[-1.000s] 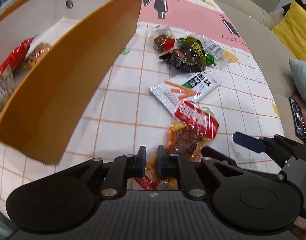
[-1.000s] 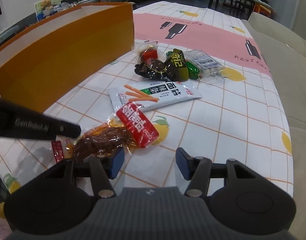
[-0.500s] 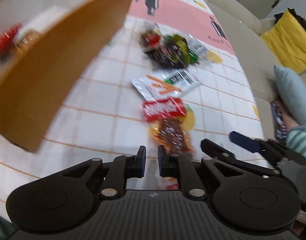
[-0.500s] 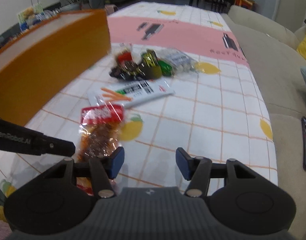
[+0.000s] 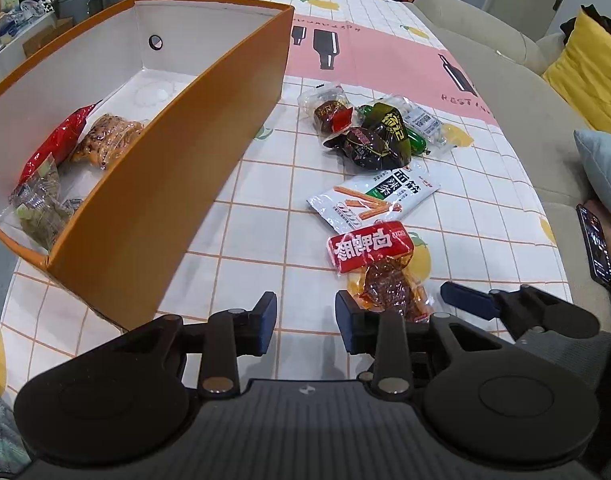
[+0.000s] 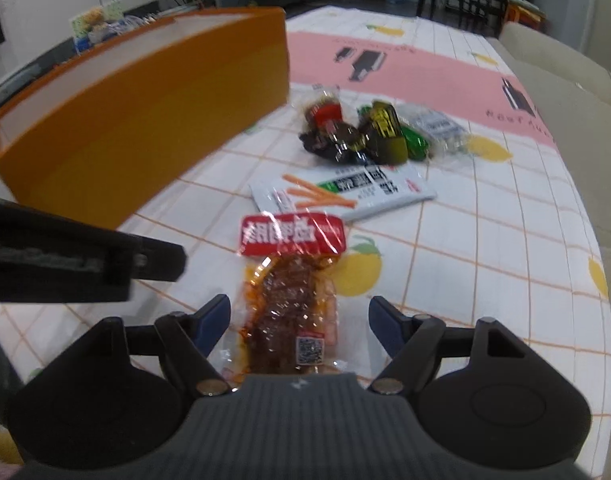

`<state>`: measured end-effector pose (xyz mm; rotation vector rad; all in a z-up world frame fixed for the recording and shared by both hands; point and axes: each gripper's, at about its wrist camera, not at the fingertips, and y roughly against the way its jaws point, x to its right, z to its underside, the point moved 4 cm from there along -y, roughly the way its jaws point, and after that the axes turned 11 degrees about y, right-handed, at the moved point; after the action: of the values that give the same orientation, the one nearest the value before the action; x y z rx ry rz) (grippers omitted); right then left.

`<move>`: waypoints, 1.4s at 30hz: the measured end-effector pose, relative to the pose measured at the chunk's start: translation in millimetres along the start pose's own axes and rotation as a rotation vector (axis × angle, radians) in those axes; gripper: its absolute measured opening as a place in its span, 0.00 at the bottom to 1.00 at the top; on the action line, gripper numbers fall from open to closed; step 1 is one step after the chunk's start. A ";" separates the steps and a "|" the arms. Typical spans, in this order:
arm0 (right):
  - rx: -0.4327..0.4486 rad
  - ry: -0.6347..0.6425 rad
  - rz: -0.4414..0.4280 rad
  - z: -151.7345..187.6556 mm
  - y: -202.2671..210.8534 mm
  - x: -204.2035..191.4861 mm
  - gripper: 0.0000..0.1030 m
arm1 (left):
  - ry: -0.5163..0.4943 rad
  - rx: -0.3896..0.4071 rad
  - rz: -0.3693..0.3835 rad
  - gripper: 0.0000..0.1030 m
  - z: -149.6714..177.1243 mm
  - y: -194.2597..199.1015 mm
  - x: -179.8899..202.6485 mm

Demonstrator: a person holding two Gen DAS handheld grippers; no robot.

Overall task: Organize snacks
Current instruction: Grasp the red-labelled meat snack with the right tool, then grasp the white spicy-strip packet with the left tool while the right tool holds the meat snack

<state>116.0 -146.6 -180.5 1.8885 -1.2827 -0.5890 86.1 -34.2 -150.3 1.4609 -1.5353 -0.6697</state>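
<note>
Both grippers have just been opening. The left gripper (image 5: pixel 306 322) has let go of the red-topped meat snack (image 6: pixel 291 292), and its fingers sit apart over bare cloth. The right gripper (image 6: pixel 299 322) now has the snack lying flat between its wide fingers, low in its frame, not squeezed yet. The slippery wrapper could slide out on the way to the orange box (image 5: pixel 177 168) at left.

box (image 5: pixel 177 184): 1 | snack packets on cloth (image 5: pixel 375 196): about 7 | packets in box (image 5: pixel 105 140): about 3
</note>
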 end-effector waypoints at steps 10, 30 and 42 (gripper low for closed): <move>0.009 0.063 0.019 -0.2 -3.9 -1.9 0.58 | 0.000 -0.013 -0.012 0.38 1.2 -2.9 -3.7; -0.054 -0.091 0.153 1.7 10.7 74.9 0.54 | -0.470 0.011 0.085 0.85 -37.7 -45.7 69.5; -0.061 -0.120 0.147 0.5 1.4 80.4 0.54 | -0.584 -0.028 0.076 0.86 -51.2 -95.5 79.5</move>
<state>146.0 -221.1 -176.3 1.7139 -1.4502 -0.6647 184.3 -116.9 -190.2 1.2342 -1.9958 -1.1340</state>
